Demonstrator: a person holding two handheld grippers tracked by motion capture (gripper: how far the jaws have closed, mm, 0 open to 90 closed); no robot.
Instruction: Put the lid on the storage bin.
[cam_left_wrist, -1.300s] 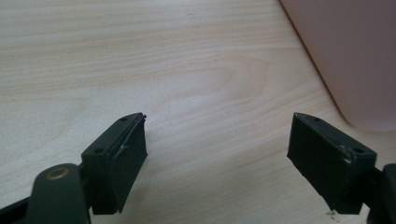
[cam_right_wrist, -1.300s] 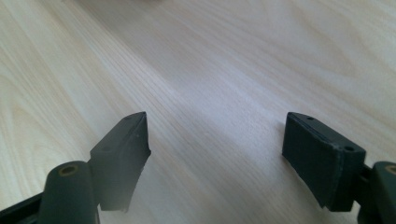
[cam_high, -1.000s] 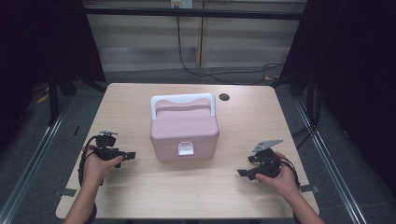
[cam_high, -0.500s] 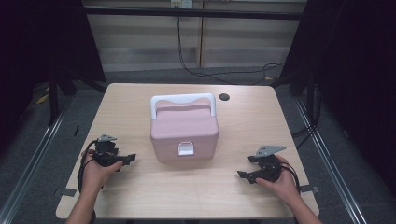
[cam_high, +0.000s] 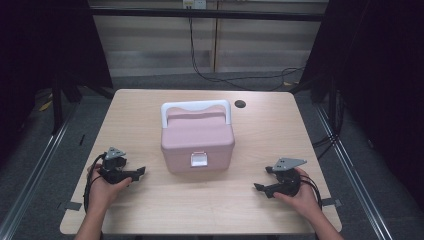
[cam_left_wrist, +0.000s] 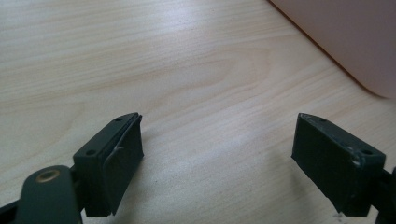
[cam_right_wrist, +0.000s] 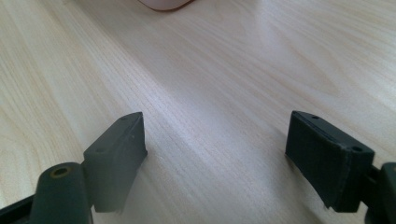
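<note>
In the high view, a pale pink plastic box with a hinged lid (cam_high: 197, 141) stands near the middle of a light wooden table (cam_high: 260, 130). No brand, label or writing can be read on the box. Its white carrying handle (cam_high: 196, 107) rises at its far edge, and a small white latch (cam_high: 199, 159) sits on its near face. A small round dark hole (cam_high: 240, 104) lies in the table top beyond the box, just off the handle's right end. The left gripper (cam_high: 134, 173), black and held in the person's left hand (cam_high: 102, 187), lies on the table to the near left of the box, pointing toward it but apart from it. The right gripper (cam_high: 261, 180), held in the right hand (cam_high: 299, 194), lies to the near right of the box, farther from it, and carries a grey three-cornered plate (cam_high: 286, 163). Black cables (cam_high: 210, 75) trail over the floor beyond the table. Nothing stands between either gripper and the box.

In the left gripper view, the left gripper (cam_left_wrist: 217, 144) has its jaws spread wide over bare wood, holding nothing; the box's pink wall (cam_left_wrist: 348, 37) fills the upper right corner.

In the right gripper view, the right gripper (cam_right_wrist: 215, 142) is likewise wide open and empty above the table, and a rounded pink corner of the box (cam_right_wrist: 163, 3) shows at the top edge, well apart from the jaws.
</note>
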